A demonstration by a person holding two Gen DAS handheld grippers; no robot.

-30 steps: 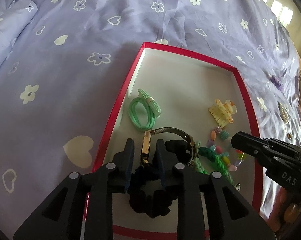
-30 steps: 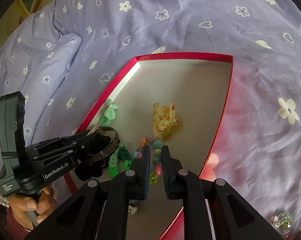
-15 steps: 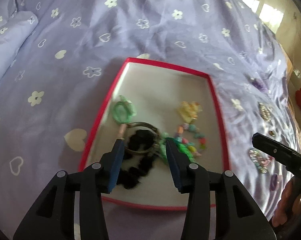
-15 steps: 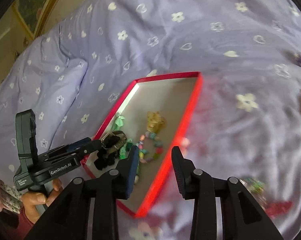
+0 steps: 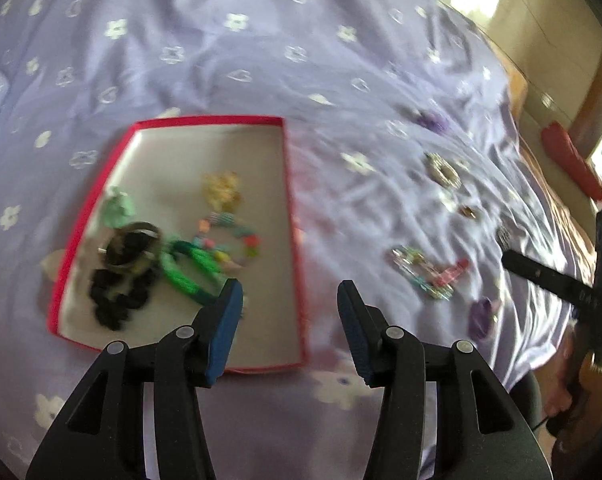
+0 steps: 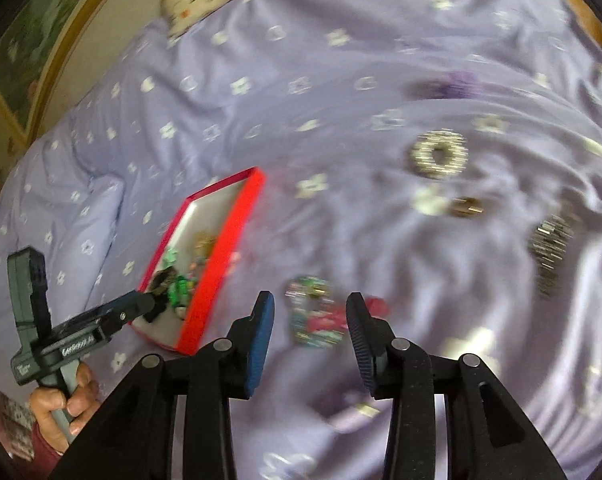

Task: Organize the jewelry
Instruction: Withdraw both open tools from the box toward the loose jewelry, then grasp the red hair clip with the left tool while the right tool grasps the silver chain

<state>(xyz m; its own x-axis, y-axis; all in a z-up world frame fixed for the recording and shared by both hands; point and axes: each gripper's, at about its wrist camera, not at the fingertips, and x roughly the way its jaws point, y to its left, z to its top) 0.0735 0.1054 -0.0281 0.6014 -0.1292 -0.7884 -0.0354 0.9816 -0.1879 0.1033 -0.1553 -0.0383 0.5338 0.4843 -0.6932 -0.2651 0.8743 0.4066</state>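
Left wrist view: lilac flowered bedspread, red-rimmed box holding black scrunchie, green hair tie, bead bracelet. Left gripper empty, jaws opening, above box edge. Right gripper likewise empty and opening, over colourful hair clips on bedspread, silver ring-shaped piece beyond.

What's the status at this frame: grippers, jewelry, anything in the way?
Left gripper and right gripper both empty, jaws opening. Red box holds several pieces; bracelets and clips loose on the bedspread. Nothing blocking.
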